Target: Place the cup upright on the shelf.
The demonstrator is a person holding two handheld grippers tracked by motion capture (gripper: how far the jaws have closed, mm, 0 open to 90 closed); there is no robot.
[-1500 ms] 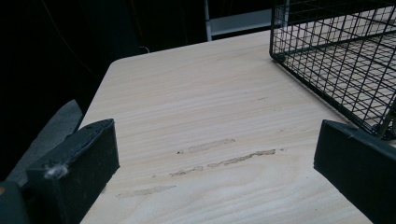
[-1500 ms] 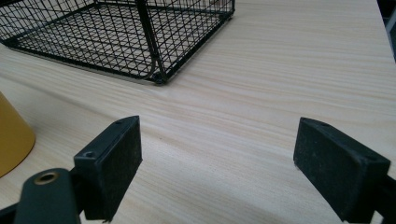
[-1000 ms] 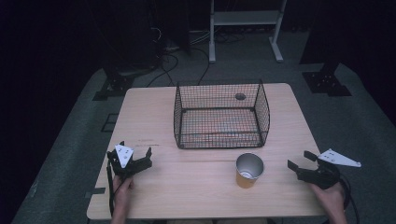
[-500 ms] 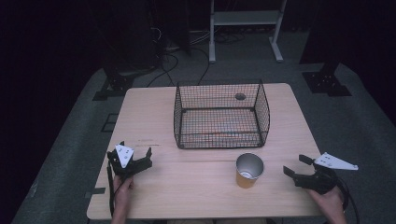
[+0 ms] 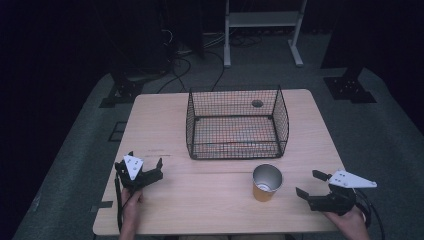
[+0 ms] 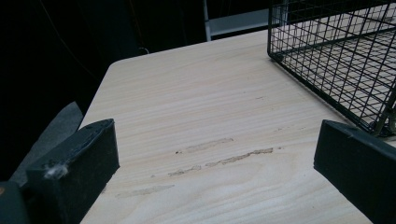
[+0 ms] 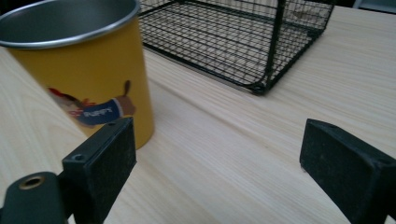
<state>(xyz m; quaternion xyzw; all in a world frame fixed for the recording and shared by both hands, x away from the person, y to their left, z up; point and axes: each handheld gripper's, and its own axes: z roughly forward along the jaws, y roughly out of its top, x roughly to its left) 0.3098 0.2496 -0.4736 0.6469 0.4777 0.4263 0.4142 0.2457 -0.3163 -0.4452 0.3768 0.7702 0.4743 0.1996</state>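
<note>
On table: cup (image 5: pixel 267 182) upright | right gripper view: printed picture on cup

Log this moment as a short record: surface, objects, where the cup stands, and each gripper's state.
surface: wooden table
basket: black wire basket, open top, nothing visible inside
cup: yellow metal cup, upright, in front of the basket, apart from it
left gripper: open, holding nothing, over the table's left front
right gripper: open, holding nothing, beside the cup, not touching it

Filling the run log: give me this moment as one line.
left gripper: open, holding nothing | right gripper: open, beside cup | yellow cup: upright, in front of wire basket | table
</note>
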